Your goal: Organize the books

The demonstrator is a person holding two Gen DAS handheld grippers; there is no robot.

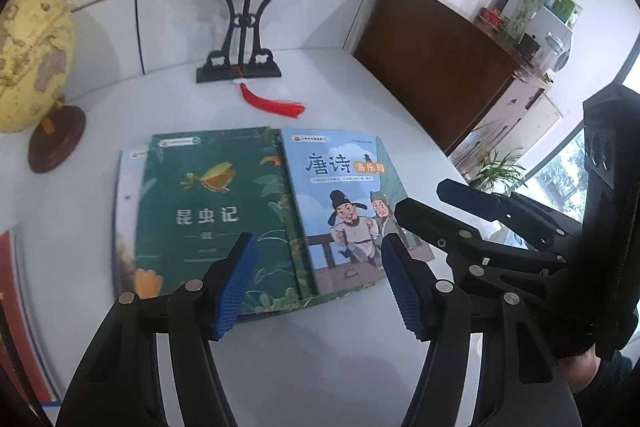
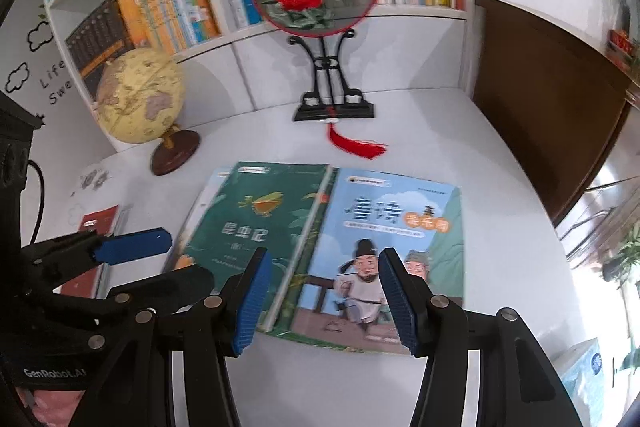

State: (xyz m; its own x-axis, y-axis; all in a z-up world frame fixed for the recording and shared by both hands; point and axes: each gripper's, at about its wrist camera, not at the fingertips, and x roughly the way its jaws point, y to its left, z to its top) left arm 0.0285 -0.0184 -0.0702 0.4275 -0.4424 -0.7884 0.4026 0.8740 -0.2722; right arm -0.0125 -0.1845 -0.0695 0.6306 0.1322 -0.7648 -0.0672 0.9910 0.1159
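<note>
Three books lie overlapped on the white desk [image 1: 340, 347]. A green book [image 1: 212, 211] [image 2: 256, 227] rests on a pale book [image 1: 124, 203] that shows only at its left edge. A blue book with two cartoon figures [image 1: 344, 203] [image 2: 392, 227] overlaps the green one's right side. My left gripper [image 1: 316, 247] [image 2: 168, 259] hovers open above the near ends of the green and blue books, holding nothing. My right gripper [image 2: 324, 259] [image 1: 420, 199] hangs open over the blue book's lower part, also holding nothing. A red book [image 1: 16, 307] [image 2: 96, 223] lies at the far left.
A round embroidered fan on a black stand [image 1: 240, 67] [image 2: 332, 107] with a red tassel [image 1: 272, 105] stands behind the books. A yellow globe [image 1: 32, 67] [image 2: 140, 99] is at the back left, under full bookshelves [image 2: 180, 7]. A brown cabinet [image 1: 432, 67] borders the desk's right side.
</note>
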